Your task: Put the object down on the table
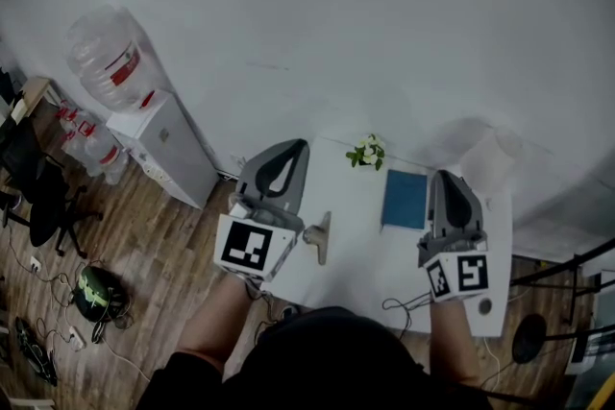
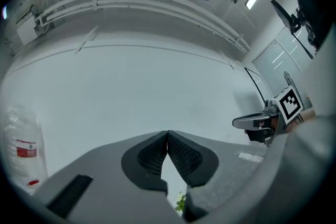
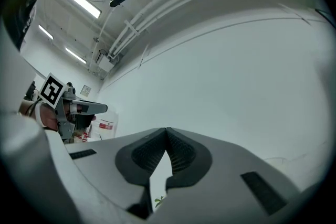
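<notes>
left tongs [image 2: 167, 135], right tongs [image 3: 166, 130] together, empty

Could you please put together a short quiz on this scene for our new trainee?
1. True or false: the left gripper grips an object.
2. Which flat thing lies on the table nearest the right gripper? A. blue book B. red plate C. green towel
3. What stands at the table's far edge?

Key
1. False: its jaws are shut with nothing between them.
2. A
3. A small flowering plant.
</notes>
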The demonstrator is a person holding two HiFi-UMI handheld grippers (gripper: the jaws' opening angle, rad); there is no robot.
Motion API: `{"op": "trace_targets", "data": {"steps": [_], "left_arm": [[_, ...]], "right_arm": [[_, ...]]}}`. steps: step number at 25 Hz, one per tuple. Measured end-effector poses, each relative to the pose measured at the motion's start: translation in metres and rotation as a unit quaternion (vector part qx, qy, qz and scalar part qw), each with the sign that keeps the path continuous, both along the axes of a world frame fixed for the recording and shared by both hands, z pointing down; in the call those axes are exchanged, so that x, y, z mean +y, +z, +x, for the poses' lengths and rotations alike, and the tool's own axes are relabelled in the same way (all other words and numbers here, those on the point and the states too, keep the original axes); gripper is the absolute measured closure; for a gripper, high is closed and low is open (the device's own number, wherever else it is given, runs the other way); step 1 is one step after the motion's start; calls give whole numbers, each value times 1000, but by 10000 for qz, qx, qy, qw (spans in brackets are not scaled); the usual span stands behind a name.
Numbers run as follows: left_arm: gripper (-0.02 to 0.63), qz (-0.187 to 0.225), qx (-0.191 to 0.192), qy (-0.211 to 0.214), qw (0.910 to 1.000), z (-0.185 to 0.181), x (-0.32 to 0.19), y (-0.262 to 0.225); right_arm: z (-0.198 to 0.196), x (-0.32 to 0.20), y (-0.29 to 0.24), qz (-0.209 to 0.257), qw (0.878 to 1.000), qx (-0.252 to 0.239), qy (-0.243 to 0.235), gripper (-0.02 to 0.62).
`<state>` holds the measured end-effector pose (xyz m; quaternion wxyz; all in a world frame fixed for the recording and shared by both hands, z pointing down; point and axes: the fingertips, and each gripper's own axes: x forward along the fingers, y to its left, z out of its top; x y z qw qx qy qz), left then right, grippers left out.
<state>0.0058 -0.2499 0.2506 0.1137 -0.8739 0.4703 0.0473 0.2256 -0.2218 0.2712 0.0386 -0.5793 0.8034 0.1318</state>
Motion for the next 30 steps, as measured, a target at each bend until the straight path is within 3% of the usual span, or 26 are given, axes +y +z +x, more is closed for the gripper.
{"op": "trace_targets", "data": {"steps": [13,30], "left_arm": [[600,-113,-177,14,9998,14,-9,17],[600,-335,-140,167,9992,16,-7,28]], "right_arm": [[14,-8,14,-159,9998,53,119,591],[12,-2,16,-204,9997,-1,160,591]]}}
